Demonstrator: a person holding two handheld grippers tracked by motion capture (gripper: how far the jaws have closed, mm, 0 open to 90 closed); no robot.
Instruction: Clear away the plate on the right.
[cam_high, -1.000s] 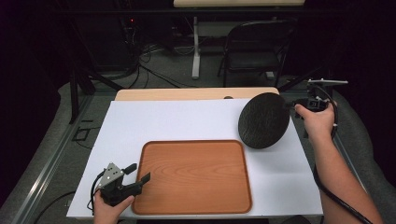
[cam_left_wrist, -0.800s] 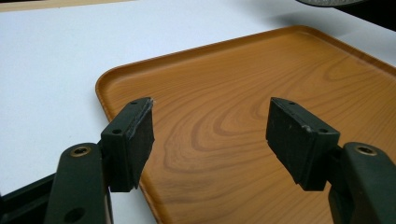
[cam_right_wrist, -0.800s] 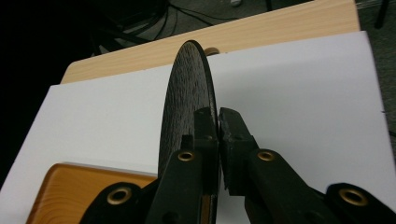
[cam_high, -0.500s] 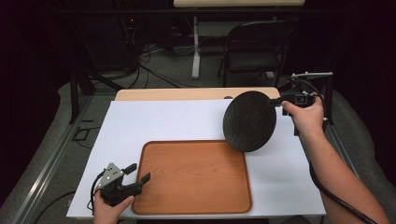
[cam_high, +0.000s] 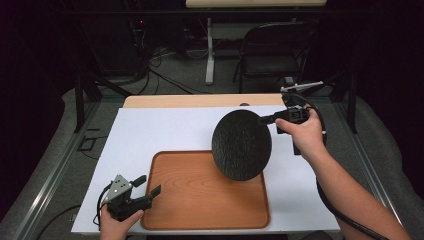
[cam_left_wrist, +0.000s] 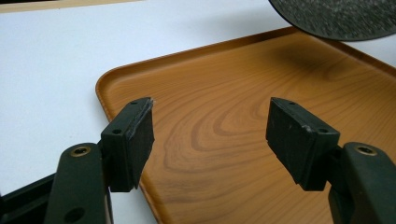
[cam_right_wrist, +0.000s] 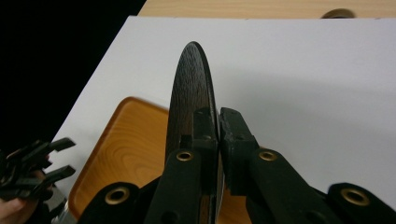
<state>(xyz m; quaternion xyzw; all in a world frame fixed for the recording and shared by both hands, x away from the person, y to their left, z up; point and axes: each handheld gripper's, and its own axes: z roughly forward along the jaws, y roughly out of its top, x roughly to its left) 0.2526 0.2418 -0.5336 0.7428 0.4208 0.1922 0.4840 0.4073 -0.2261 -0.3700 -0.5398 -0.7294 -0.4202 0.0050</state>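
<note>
Right tongs (cam_high: 267, 119) pinch black round plate (cam_high: 242, 145) at its 2 o'clock rim, risking slippage onto wooden tray (cam_high: 200, 200); left tongs (cam_high: 148, 186) gape empty.

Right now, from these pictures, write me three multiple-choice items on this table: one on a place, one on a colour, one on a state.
1. Where is the black round plate?
A. Flat on the white mat
B. Held on edge above the wooden tray
C. On the floor

2. What colour is the tray?
A. Orange-brown wood
B. Blue
C. White

3. How does the left gripper stand?
A. Shut on the tray
B. Shut on the plate
C. Open, holding nothing

Key: 1 B, the right gripper pinches its rim; 2 A, wood grain shows; 3 C, jaws apart.
</note>
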